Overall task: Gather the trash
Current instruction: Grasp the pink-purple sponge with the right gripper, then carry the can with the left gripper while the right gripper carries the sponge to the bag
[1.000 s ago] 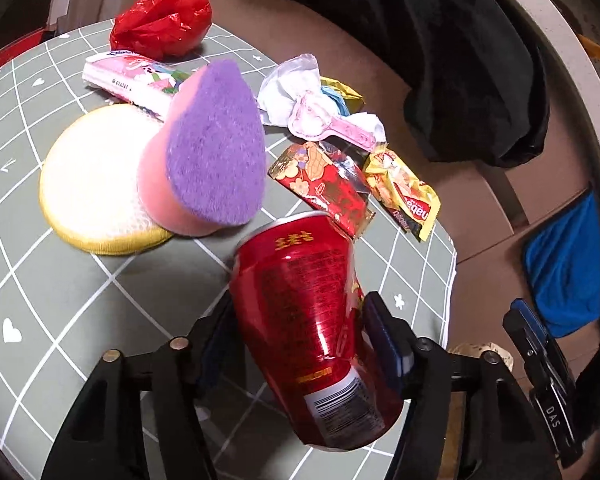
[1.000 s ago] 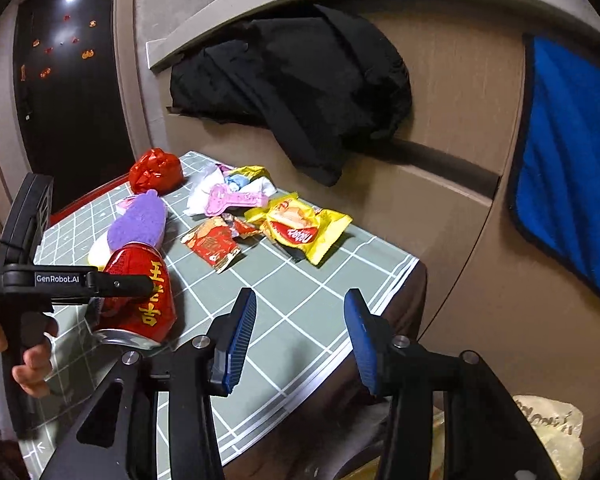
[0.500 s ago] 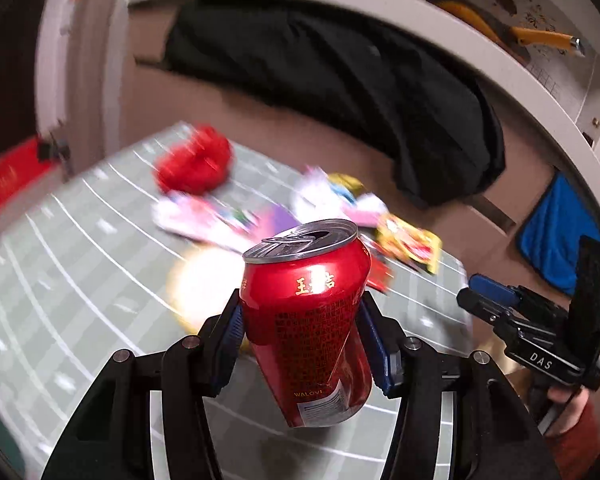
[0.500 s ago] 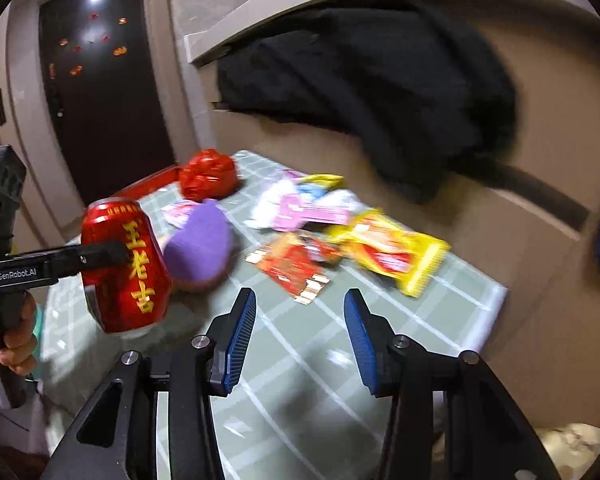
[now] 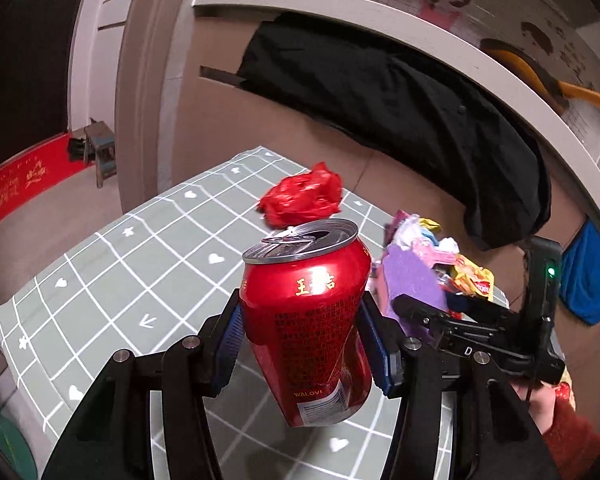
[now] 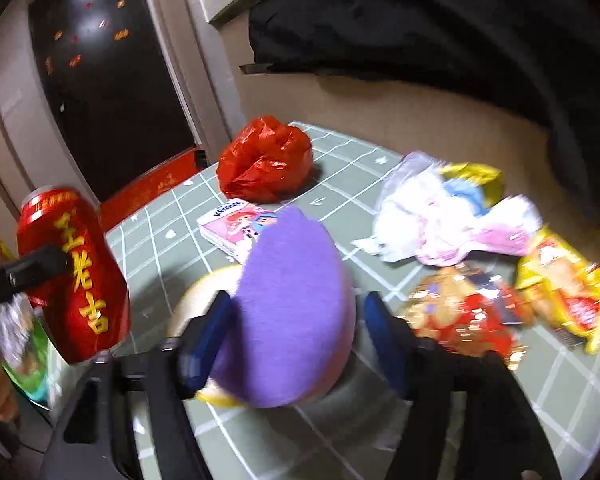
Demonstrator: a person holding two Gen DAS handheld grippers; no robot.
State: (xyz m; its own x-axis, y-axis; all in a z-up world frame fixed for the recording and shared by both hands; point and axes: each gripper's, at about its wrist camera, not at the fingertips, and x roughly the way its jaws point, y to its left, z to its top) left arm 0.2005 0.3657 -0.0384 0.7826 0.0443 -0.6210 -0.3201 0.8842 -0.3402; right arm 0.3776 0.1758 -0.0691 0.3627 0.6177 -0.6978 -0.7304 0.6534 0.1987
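1. Gripping a red drink can (image 5: pixel 306 328), the left gripper (image 5: pixel 306 346) has both blue pads clamped against the can's sides; the can is lifted off the table, tilted a little, its opened top facing up.
2. Straddling a purple sponge (image 6: pixel 290 308), the right gripper (image 6: pixel 296 344) sits spread, one finger on either side; whether the pads touch the sponge cannot be told through the blur.
3. Behind the sponge on the grey-green checked table (image 5: pixel 112 280) lie a crumpled red bag (image 6: pixel 266 158) at the far side and a pink packet (image 6: pixel 236 226) nearer.
4. To the right lie a white-and-pink wrapper (image 6: pixel 440 212), a red snack packet (image 6: pixel 466 312) and a yellow snack packet (image 6: pixel 564 284).
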